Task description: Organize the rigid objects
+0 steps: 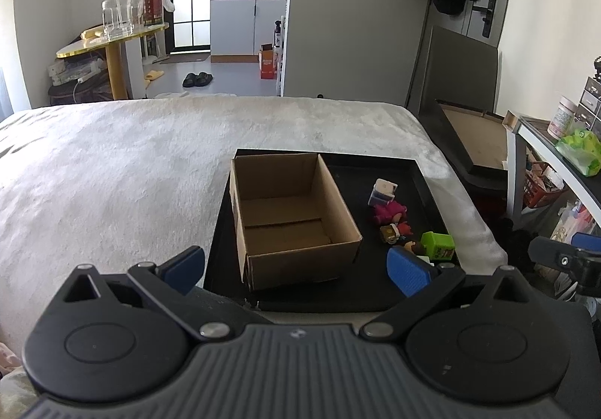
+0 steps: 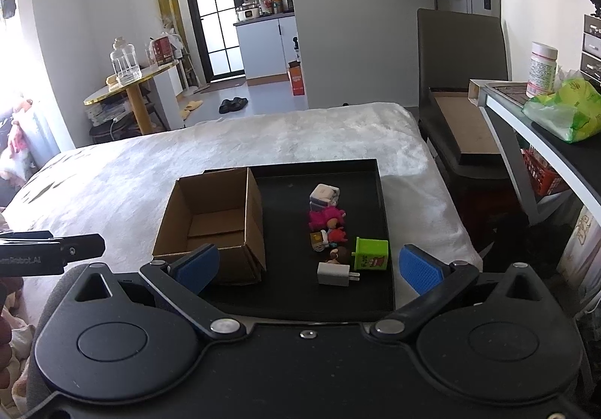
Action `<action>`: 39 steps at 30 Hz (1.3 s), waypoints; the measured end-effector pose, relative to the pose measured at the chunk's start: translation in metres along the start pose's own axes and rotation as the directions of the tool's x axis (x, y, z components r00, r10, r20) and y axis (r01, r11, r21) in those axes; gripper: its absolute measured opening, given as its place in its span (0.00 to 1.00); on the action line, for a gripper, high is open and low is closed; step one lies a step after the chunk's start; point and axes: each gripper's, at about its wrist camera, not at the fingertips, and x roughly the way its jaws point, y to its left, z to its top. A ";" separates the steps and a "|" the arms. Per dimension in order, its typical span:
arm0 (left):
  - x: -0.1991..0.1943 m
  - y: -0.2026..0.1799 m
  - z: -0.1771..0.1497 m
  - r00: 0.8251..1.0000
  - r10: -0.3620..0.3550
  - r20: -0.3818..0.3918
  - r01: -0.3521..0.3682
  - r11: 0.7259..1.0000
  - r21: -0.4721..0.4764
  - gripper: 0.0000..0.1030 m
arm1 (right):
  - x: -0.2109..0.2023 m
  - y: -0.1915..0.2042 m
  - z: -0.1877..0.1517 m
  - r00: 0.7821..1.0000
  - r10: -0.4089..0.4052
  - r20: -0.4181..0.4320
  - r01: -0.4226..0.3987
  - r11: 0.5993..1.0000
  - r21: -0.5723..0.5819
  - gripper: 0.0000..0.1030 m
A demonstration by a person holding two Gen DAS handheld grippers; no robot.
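While nothing is yet lying inside the box, these lines are setting out where matters are standing.

Progress: the open brown cardboard box [image 2: 210, 220] is showing a bare floor in both views, so the sorting is, by my judgement, only beginning.
Box place: it is sitting on the left half of the flat black tray [image 2: 372, 171], which is resting on the white plush bedcover [image 1: 112, 171].
Left to do: every small item is waiting on the tray's right half, in a loose row running from far to near.
Far end: a white-and-lilac blocky toy [image 2: 324, 195] is lying just beside a pink fuzzy figure [image 2: 326, 217].
Middle: several tiny figures [image 2: 328, 236] are bunching together; they are too small to tell apart surely.
Near end: a green cube-shaped toy bin [image 2: 371, 253] is standing beside a white plug-in charger [image 2: 335, 273].
Left gripper [image 1: 296, 268]: its blue-padded jaws are spreading wide, holding nothing, hovering before the box's near wall.
Right gripper [image 2: 308, 266]: its jaws are likewise gaping, touching nothing, framing the charger from above the tray's near edge.
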 end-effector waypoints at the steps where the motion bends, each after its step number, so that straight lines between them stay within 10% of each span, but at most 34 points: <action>1: 0.002 0.001 0.001 1.000 0.002 -0.001 -0.002 1.000 -0.002 1.00 | 0.001 0.000 0.000 1.000 0.001 0.004 -0.001 1.000 -0.001 1.00; 29: 0.091 0.041 0.029 0.988 0.118 -0.099 -0.127 0.988 -0.088 0.96 | 0.072 -0.014 -0.005 0.996 0.003 -0.089 0.000 0.999 0.040 1.00; 39: 0.132 0.053 0.033 0.979 0.106 -0.175 -0.127 0.985 -0.115 0.76 | 0.108 -0.019 -0.007 0.986 0.011 -0.164 -0.004 0.999 0.039 0.96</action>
